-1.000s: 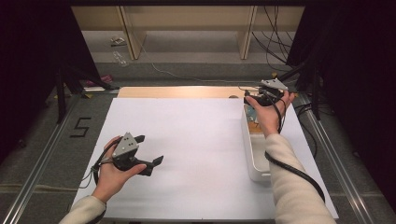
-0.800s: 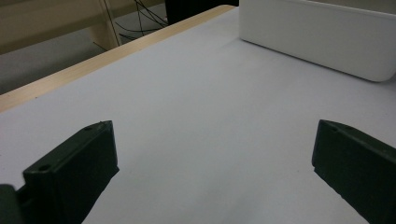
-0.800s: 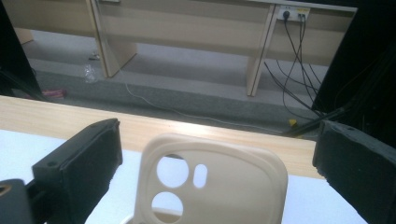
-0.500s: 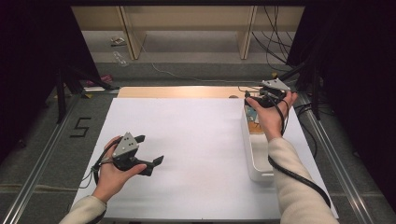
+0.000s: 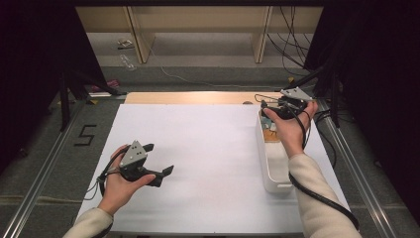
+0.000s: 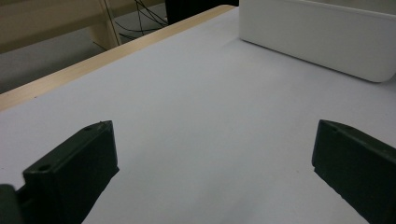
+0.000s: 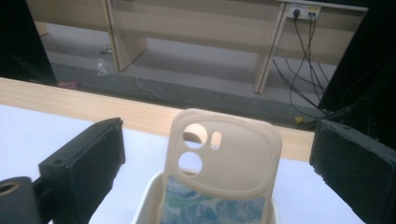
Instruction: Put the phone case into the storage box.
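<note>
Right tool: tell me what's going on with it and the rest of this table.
A person holds a tool in each hand at a white table. The right tool hovers open over the far end of a white bin, its jaws either side of a beige phone case standing upright in the bin, not touching it. More cases sit behind it. The left tool is open above bare table at the near left, holding nothing.

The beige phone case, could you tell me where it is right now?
It stands upright at the far end of the white bin on the table's right side; in the right gripper view, the phone case rises between the open right gripper jaws.
</note>
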{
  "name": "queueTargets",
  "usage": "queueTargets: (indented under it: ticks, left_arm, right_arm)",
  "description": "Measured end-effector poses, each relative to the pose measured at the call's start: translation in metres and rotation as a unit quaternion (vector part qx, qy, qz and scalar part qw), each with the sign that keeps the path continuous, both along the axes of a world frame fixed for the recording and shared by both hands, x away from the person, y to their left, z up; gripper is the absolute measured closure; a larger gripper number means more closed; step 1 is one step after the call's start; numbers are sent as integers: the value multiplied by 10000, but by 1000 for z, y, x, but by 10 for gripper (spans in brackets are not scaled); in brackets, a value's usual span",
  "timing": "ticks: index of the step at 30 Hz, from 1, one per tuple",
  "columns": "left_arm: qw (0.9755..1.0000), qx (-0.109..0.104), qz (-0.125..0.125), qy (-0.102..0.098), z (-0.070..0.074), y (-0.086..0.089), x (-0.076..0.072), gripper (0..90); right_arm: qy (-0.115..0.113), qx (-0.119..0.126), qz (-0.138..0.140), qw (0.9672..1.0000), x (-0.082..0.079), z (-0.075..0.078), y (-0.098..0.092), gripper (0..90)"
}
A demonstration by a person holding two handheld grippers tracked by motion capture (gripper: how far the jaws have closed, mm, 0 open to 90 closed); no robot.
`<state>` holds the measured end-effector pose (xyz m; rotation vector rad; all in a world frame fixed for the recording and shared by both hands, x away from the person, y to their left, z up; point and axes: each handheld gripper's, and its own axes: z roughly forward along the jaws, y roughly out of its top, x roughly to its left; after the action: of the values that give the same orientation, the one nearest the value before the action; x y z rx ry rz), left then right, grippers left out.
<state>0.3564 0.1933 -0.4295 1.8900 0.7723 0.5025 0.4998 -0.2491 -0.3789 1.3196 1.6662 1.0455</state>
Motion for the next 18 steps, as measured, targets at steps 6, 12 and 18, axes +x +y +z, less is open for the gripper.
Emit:
queueTargets:
  ticks: [6,12,18]
  left_arm:
    - [10000,-19,15,13,0,0,0,0]
    - [10000,-19,25,17,0,1,0,0]
    - [10000,-34,26,26,0,1,1,0]
  right_arm:
    - [0,48,133,9999,-8,2,1,46]
    - [16,161,265,9995,-15,4,0,49]
    - [-20,246,354,9991,-22,4,-3,57]
